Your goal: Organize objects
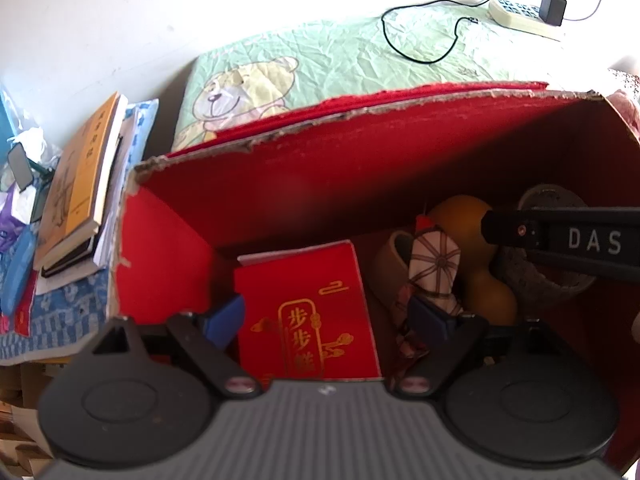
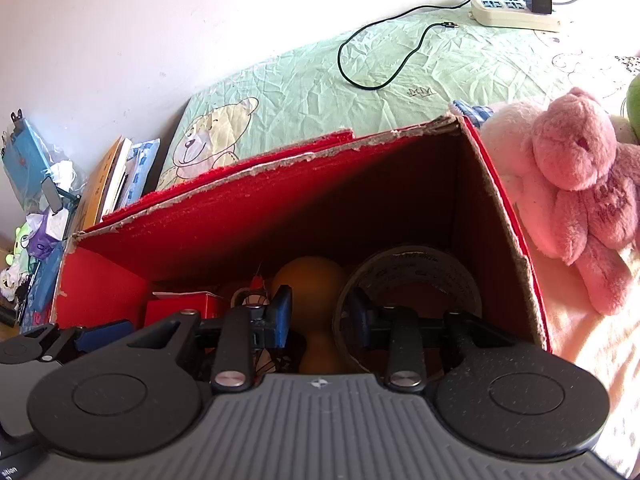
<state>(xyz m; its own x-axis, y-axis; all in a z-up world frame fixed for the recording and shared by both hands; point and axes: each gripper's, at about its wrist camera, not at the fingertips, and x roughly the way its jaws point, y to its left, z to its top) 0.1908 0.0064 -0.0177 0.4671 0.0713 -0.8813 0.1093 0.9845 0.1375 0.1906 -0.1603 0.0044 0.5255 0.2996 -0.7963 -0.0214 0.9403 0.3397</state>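
- I see the red cardboard box (image 1: 280, 184) open on the bed, with a red booklet (image 1: 308, 312), an orange gourd (image 2: 310, 280), a patterned cloth bundle (image 1: 434, 268) and a tape roll (image 2: 412, 276) inside.
- The box floor is deep in shadow; the pale ring (image 1: 390, 260) behind the bundle I can't identify.
- My left gripper (image 1: 332, 320) hangs spread wide over the booklet, touching nothing.
- My right gripper (image 2: 320, 316) sits half-spread, the gourd's neck between its fingers; the right finger seems inside the tape roll's rim, but whether it presses I cannot tell.
- Outside: a pink plush bear (image 2: 576, 184) to the right, stacked books (image 1: 84, 192) to the left, a power strip (image 2: 516, 10) and black cable (image 2: 384, 52) on the green bedsheet (image 2: 400, 92).
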